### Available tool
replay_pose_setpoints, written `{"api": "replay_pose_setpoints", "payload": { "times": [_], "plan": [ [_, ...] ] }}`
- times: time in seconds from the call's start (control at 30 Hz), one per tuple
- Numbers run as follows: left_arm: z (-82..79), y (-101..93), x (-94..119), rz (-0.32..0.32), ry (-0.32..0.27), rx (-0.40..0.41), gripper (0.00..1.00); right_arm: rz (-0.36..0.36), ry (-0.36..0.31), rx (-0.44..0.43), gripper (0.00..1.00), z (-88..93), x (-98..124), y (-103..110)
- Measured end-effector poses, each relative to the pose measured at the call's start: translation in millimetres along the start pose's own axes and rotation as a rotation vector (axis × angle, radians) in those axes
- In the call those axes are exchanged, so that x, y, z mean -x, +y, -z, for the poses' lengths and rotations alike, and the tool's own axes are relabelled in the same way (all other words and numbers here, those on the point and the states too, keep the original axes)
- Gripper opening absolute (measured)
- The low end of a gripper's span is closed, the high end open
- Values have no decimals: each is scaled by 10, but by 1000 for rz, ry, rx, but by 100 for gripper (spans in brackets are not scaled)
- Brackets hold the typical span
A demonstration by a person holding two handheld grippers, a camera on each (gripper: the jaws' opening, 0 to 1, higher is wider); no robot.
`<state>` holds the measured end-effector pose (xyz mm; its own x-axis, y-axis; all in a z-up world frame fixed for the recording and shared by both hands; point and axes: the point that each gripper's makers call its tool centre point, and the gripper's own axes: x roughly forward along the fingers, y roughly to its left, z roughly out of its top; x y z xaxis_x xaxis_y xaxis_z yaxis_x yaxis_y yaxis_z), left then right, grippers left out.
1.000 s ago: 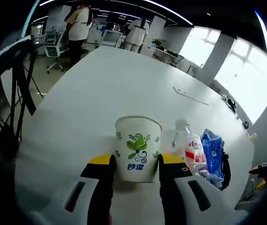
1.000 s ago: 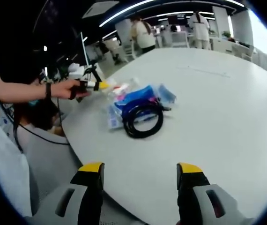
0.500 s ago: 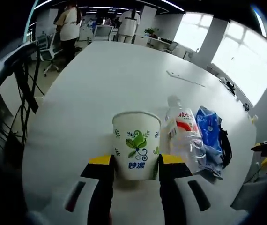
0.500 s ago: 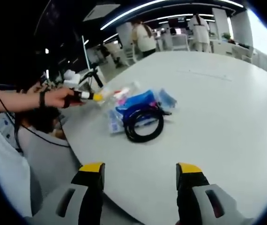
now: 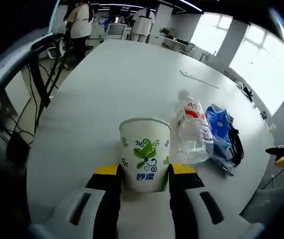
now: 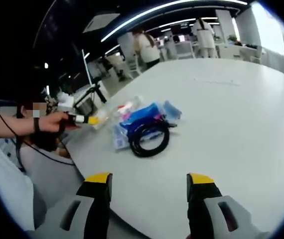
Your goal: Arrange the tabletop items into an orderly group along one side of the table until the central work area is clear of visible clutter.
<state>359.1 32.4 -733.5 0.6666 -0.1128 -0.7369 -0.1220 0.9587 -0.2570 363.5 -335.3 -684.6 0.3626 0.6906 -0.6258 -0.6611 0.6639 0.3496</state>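
The left gripper [image 5: 144, 174] pinches a paper cup [image 5: 145, 153] — white, with a green leaf print — between its yellow-tipped jaws, upright over the white table [image 5: 117, 84]; just beside the cup lies a clear plastic bottle [image 5: 192, 129] on its side, touching a blue packet [image 5: 219, 132] with a black cable coil [image 6: 148, 139] against it; the right gripper [image 6: 148, 186] hangs spread and empty above the table edge, well apart from that cluster; far off on the table lies a thin white strip [image 5: 198, 79] — people stand beyond.
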Motion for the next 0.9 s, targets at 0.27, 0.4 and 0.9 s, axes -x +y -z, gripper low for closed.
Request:
{"api": "replay_pose_setpoints", "payload": {
  "times": [0.27, 0.4, 0.9],
  "plan": [
    [256, -118, 170, -6, 29, -40, 36, -7, 4, 3, 62, -18, -17, 4],
    [351, -118, 209, -9, 51, -49, 36, -11, -5, -3, 62, -40, -28, 7],
    [561, -170, 302, -25, 84, -151, 36, -35, -27, 4, 61, -87, -67, 77]
  ]
}}
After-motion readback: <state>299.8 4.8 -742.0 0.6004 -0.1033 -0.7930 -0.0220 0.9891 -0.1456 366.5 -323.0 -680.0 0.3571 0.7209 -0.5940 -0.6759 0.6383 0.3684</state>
